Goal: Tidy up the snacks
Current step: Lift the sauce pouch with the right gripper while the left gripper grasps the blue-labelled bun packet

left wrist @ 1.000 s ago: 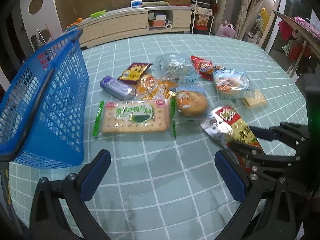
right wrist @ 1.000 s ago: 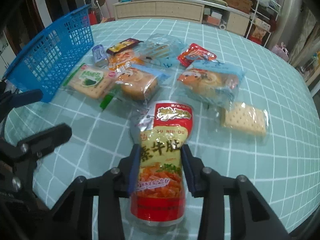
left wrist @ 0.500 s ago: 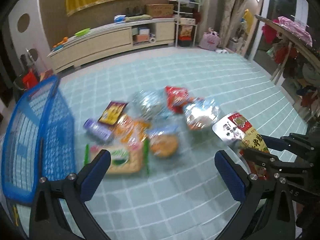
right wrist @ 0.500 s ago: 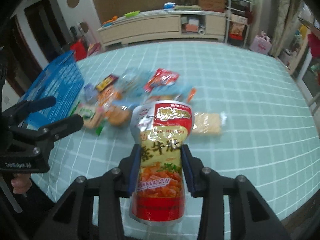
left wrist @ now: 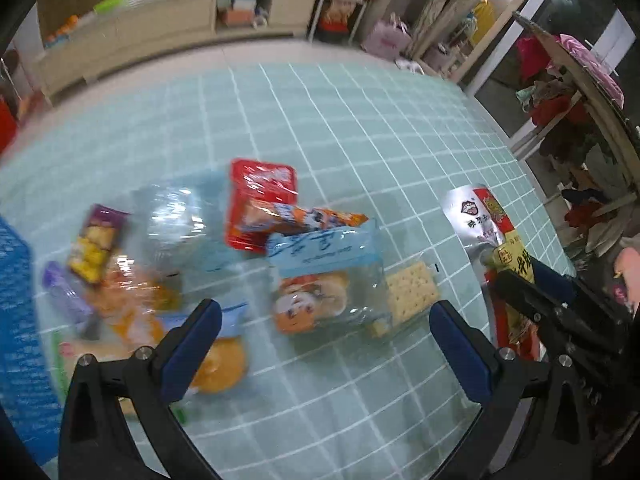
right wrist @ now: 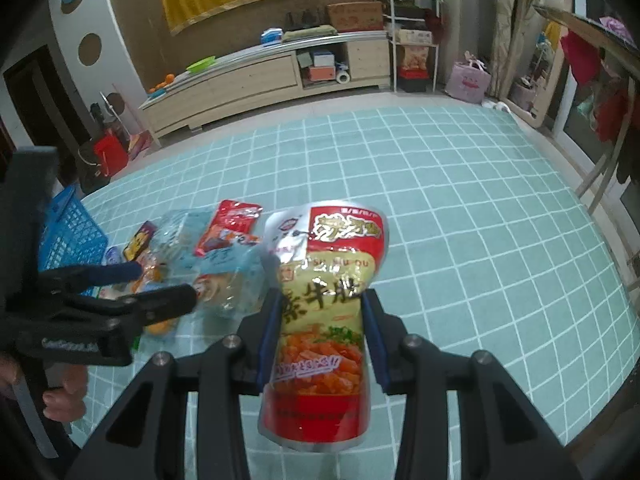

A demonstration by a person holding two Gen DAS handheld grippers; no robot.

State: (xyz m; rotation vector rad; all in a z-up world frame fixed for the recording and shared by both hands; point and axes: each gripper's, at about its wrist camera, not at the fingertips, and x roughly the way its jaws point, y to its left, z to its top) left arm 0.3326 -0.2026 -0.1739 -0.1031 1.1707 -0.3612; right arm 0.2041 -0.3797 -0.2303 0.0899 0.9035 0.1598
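Observation:
My right gripper (right wrist: 322, 322) is shut on a red and yellow snack pouch (right wrist: 324, 280) and holds it above the table; the pouch also shows in the left wrist view (left wrist: 492, 236). My left gripper (left wrist: 326, 330) is open and empty above a pile of snacks: a clear bag of bread (left wrist: 320, 280), a cracker pack (left wrist: 410, 292), a red packet (left wrist: 260, 196), a round bun (left wrist: 220, 364) and a purple and yellow packet (left wrist: 98, 248). The blue basket (left wrist: 16, 320) stands at the far left; it also shows in the right wrist view (right wrist: 70, 232).
The table has a teal checked cloth (right wrist: 460, 200). A long low cabinet (right wrist: 260, 76) stands behind it, with shelves and bags (right wrist: 468, 80) to the right. A clothes-laden rack (left wrist: 572, 92) stands by the table's right edge.
My right gripper has risen higher with the pouch. My left gripper has swung to the right, so the basket has slid to the left edge of its view.

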